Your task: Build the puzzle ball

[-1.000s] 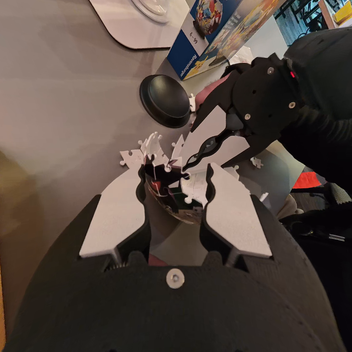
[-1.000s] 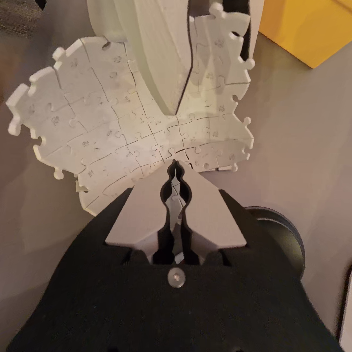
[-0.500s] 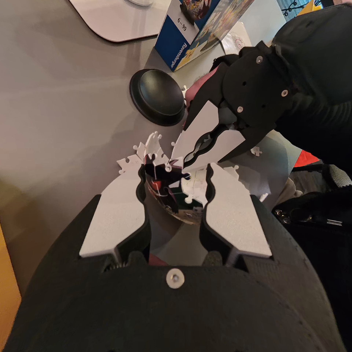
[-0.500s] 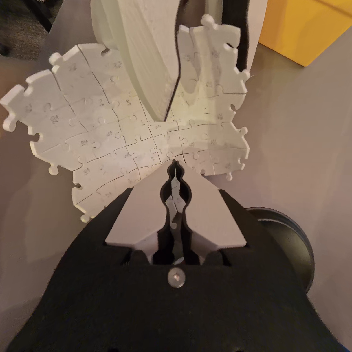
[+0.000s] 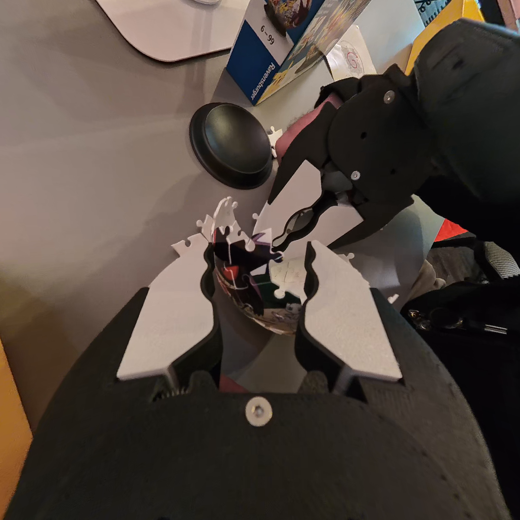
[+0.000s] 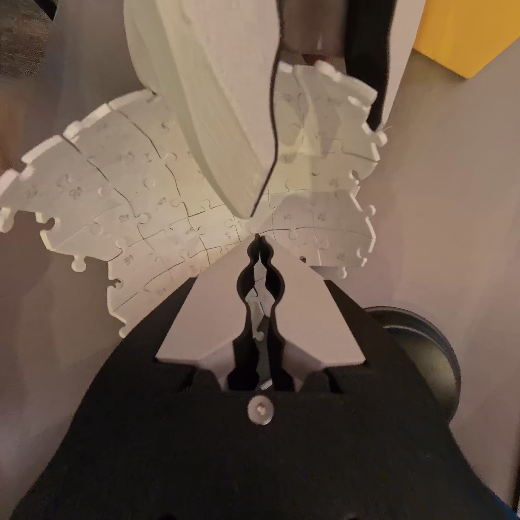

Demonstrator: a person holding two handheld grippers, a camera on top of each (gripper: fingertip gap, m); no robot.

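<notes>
My left gripper point(image 5: 259, 247) is shut on the partly built puzzle ball point(image 5: 242, 275), a curved shell of joined pieces with a dark printed outside. In the right wrist view I see the shell's white numbered inside point(image 6: 140, 197), with one of the left gripper's white fingers point(image 6: 219, 112) lying over it. My right gripper point(image 6: 258, 237) is shut on a single white puzzle piece point(image 6: 254, 309), and its tip touches the shell's lower edge. In the left wrist view the right gripper point(image 5: 277, 244) reaches in from the right to the shell's rim.
A black round stand point(image 5: 233, 145) sits on the grey table behind the shell; it also shows in the right wrist view point(image 6: 422, 357). The blue puzzle box point(image 5: 281, 47) and a white board point(image 5: 168, 28) lie farther back. A yellow box point(image 6: 464, 33) stands at the top right. Tip to tip, the grippers are about 7 cm apart.
The shell has turned and come closer to the right gripper, filling more of the right wrist view. The right gripper's tip with the piece stays against the shell's edge.
</notes>
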